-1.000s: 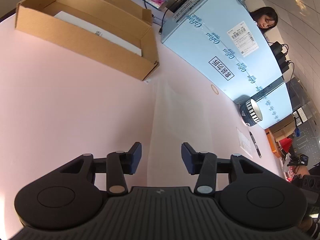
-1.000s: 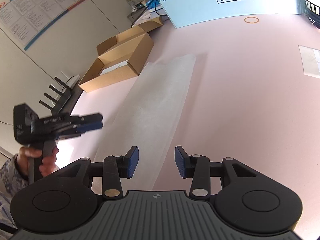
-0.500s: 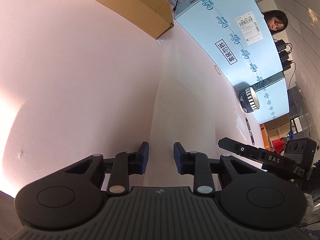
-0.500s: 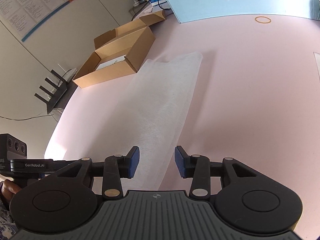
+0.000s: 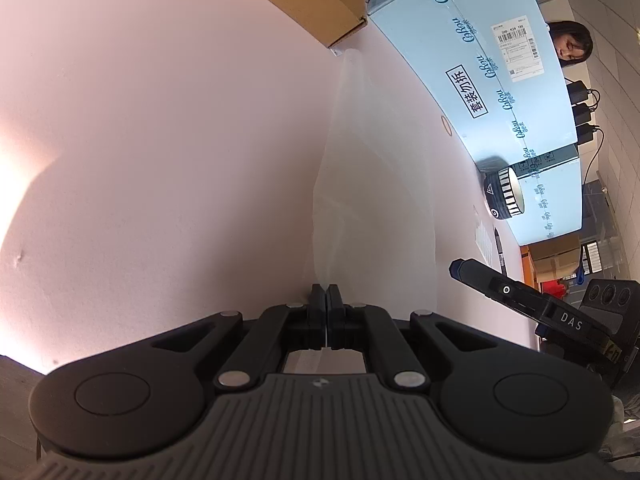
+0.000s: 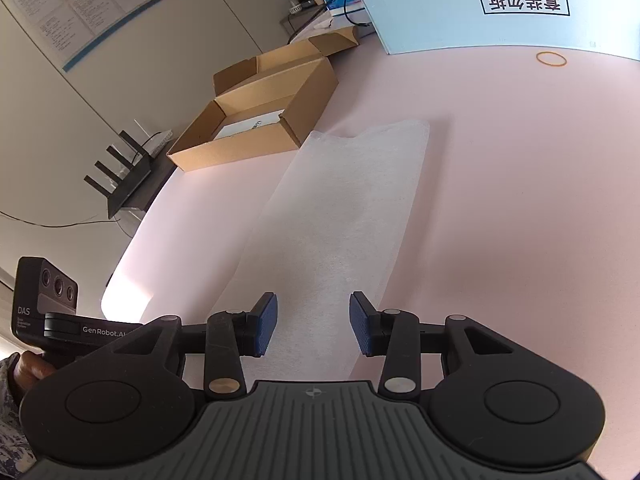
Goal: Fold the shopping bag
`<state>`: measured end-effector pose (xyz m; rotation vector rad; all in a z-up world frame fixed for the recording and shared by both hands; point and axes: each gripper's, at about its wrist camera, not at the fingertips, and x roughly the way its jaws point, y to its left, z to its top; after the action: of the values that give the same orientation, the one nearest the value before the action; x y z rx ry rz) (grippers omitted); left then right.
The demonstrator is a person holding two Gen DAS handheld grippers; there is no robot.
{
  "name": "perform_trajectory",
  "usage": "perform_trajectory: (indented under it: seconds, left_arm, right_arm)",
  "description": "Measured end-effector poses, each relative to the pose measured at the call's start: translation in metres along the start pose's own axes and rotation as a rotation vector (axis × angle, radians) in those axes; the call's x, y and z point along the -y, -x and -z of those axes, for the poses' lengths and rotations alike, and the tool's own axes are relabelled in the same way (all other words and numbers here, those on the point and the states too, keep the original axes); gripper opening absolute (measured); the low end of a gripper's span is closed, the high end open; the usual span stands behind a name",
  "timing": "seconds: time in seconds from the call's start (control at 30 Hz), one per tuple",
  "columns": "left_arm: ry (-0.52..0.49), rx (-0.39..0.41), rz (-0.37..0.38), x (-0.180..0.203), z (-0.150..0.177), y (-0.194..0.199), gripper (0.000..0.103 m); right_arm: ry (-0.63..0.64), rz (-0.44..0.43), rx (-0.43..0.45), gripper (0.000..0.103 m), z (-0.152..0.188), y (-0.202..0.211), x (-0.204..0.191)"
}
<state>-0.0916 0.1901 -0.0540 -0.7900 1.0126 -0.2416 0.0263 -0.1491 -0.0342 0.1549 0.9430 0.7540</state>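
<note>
On the pink worktop (image 6: 500, 160), the white shopping bag (image 6: 340, 220) lies flat as a long strip running from the near edge, where I stand, toward the far edge. Its near end reaches my two tools; its far end, with a notched top, stops just beside the open cardboard box (image 6: 256, 120) by the far left corner.

My left hand-held gripper (image 5: 327, 300) has just closed and is now clamped on the bag's near left edge, a thin line of white film showing between the pressed pads, and the film rises in a loose ridge from that pinch. My right hand-held gripper (image 6: 313, 326) hovers over the bag's near end with its blue pads (image 6: 266, 324) apart and nothing gripped between them, the bag's right edge passing below the gap.

Beyond the bag, a large pale blue carton (image 5: 500, 92) with printed lettering stands along the far edge. A rubber band (image 6: 551, 58) lies near its foot, and a black and white patterned bowl (image 5: 505, 194) sits farther right along the carton. A person (image 5: 570, 46) is partly visible behind the carton.
</note>
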Motion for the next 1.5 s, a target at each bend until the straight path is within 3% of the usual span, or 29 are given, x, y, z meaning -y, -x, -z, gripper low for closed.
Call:
perform_trajectory:
  seconds: [0.17,0.23,0.3,0.33,0.47,0.67,0.9,1.1,1.3,1.5]
  left_arm:
    - [-0.038,0.001,-0.014,0.002,0.000,0.012,0.007]
    - [-0.045,0.027,-0.045,-0.001,-0.003,0.023,0.009]
    - [-0.066,0.066,-0.094,-0.001,-0.010,0.035,0.009]
    - [-0.085,0.092,-0.118,0.000,-0.017,0.041,0.010]
    - [-0.152,0.158,-0.102,0.012,-0.043,0.046,0.011]
    - [-0.311,0.224,-0.025,0.060,-0.101,-0.020,0.010]
    - [-0.423,0.192,-0.130,0.088,-0.124,-0.090,0.007]
    - [-0.424,0.185,-0.146,0.078,-0.133,-0.111,0.007]
    - [-0.402,0.179,-0.134,0.070,-0.141,-0.117,0.002]
    - [-0.383,0.180,-0.123,0.071,-0.144,-0.115,0.002]
  right_arm:
    - [-0.006,0.012,0.046,0.037,-0.003,0.007,0.002]
    - [-0.014,0.056,0.081,0.030,-0.006,0.013,0.006]
    - [-0.027,0.087,0.121,0.013,-0.010,0.019,0.012]
    - [-0.036,0.097,0.140,0.013,-0.013,0.021,0.016]
    - [-0.034,0.117,0.181,0.010,-0.028,0.016,0.023]
    - [-0.004,0.074,0.250,0.010,-0.061,-0.021,0.024]
    - [0.052,0.092,0.234,0.010,-0.077,-0.077,0.030]
    - [0.033,0.120,0.210,0.010,-0.084,-0.106,0.054]
    - [0.006,0.162,0.236,0.000,-0.084,-0.101,0.077]
    - [0.100,0.189,0.210,0.000,-0.086,-0.106,0.072]
